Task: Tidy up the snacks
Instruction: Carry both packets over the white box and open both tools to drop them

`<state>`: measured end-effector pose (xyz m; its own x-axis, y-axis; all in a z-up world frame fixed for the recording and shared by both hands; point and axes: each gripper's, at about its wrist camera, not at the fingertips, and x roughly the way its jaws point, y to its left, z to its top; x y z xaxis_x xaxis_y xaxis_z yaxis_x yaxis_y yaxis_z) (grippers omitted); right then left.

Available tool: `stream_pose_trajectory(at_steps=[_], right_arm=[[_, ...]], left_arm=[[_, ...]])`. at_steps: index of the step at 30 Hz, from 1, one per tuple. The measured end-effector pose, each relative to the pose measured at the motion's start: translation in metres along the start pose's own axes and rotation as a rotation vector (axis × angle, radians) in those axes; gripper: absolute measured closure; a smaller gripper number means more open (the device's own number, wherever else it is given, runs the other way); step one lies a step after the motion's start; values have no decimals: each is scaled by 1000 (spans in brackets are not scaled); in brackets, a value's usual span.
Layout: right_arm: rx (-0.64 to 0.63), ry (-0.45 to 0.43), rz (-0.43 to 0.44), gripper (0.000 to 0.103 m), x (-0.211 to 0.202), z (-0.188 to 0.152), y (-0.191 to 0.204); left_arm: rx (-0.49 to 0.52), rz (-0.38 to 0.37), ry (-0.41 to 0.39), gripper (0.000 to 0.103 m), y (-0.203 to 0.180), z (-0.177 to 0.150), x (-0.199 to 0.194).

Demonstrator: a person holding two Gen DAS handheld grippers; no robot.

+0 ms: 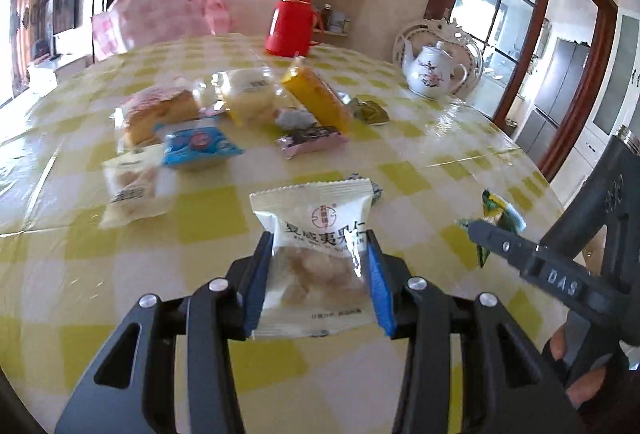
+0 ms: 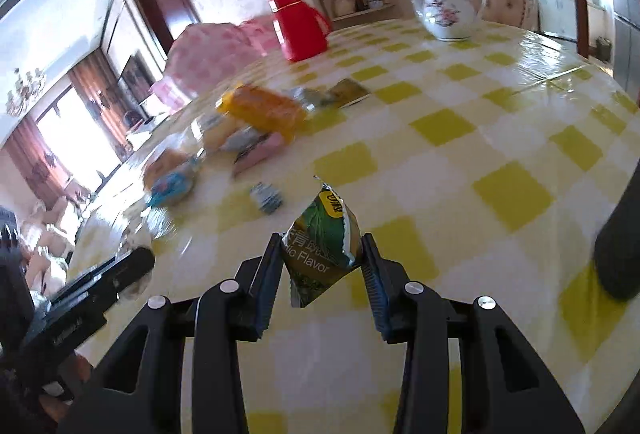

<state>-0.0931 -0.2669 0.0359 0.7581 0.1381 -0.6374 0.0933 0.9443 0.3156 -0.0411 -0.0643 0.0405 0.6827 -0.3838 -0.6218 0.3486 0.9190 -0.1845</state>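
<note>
My left gripper [image 1: 318, 246] is shut on a white snack packet [image 1: 316, 234] with red and black print, held above the checked table. My right gripper [image 2: 322, 250] is shut on a small green snack packet [image 2: 324, 238]; that gripper and packet also show in the left wrist view [image 1: 494, 218] at the right. A pile of snacks lies further back: a wrapped cake [image 1: 160, 112], a blue packet [image 1: 198, 146], a white packet [image 1: 128, 186], an orange box [image 1: 316, 96], a pink-and-black packet [image 1: 312, 140] and a green packet [image 1: 370, 110].
A red thermos [image 1: 294, 20] and a white floral teapot [image 1: 432, 70] stand at the back of the yellow-checked table [image 1: 400, 174]. A pink-covered chair [image 1: 160, 14] stands behind the table. A small blue-white packet [image 2: 266, 198] lies ahead of my right gripper.
</note>
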Motion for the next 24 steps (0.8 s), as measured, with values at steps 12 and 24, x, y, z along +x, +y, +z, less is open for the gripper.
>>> stream_pose_trajectory(at_steps=[12,24], right_arm=[[-117,35,40,63,-12,-35,62],[-254,52,66,63,-18,-62,123]], left_arm=[[12,48,-2,58,22,-36,-54],[-48,126,-6,58,65,-64,-109]])
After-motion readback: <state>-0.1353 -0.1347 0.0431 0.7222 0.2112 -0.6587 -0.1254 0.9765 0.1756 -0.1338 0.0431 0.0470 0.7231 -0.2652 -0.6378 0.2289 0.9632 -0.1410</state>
